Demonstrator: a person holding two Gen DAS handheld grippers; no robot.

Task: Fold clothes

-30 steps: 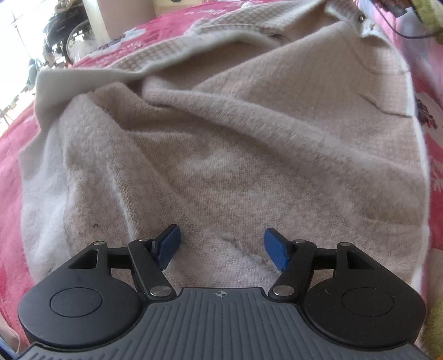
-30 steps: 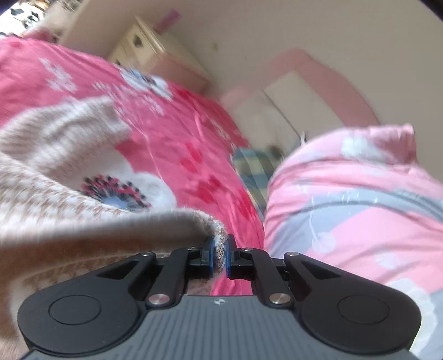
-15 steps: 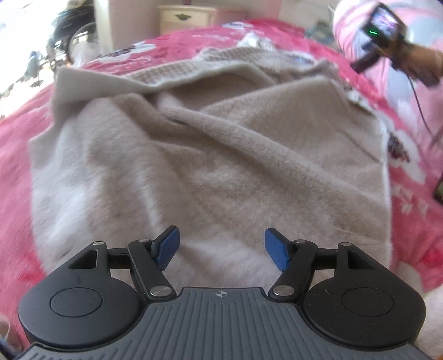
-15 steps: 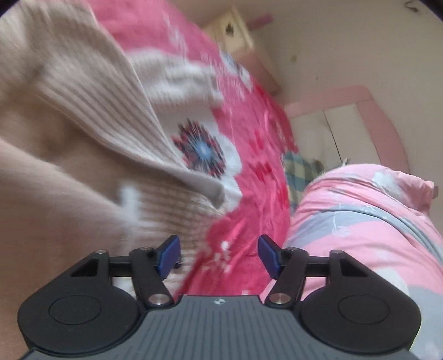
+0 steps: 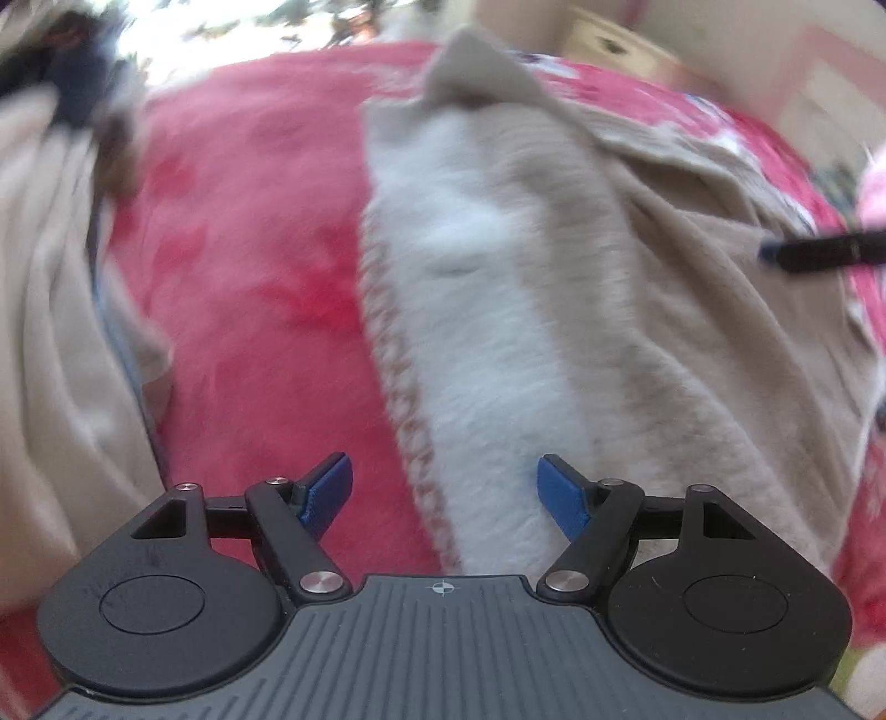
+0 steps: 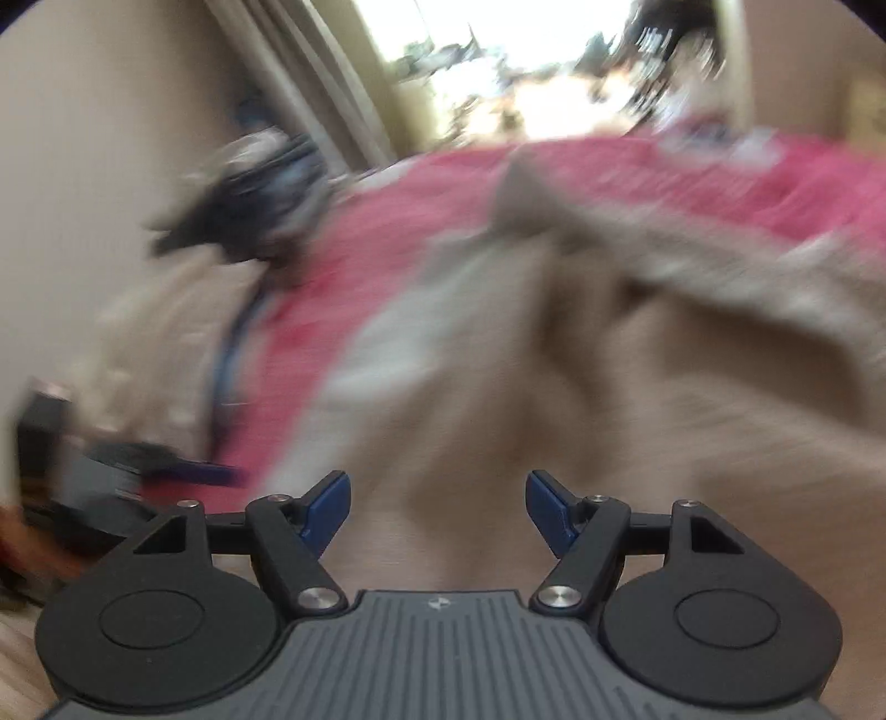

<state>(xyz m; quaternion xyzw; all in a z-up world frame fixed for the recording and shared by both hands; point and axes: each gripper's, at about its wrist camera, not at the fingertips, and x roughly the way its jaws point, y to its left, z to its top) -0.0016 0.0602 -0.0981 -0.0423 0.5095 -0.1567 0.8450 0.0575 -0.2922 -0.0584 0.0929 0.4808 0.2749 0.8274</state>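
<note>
A beige knitted garment point(image 5: 581, 266) lies spread on the pink bed cover point(image 5: 249, 249), its pale left edge running down to the frame's bottom. My left gripper point(image 5: 446, 487) hangs open over that edge, nothing between its blue pads. In the blurred right wrist view the same garment point(image 6: 554, 360) fills the middle and right. My right gripper point(image 6: 437, 507) is open above it and holds nothing. The right gripper's dark finger point(image 5: 819, 252) shows at the right of the left wrist view. The left gripper's blue tip point(image 6: 205, 473) appears at the left of the right wrist view.
A second beige cloth point(image 5: 50, 310) with a blue stripe lies heaped at the bed's left side, with dark clothing point(image 6: 249, 188) behind it. A bright window point(image 6: 498, 50) and a cream cabinet point(image 5: 620, 44) stand beyond the bed. Both views are motion-blurred.
My right gripper let go of the garment's edge, opened and swung round to face across it. My left gripper stayed open and shifted to the garment's left edge.
</note>
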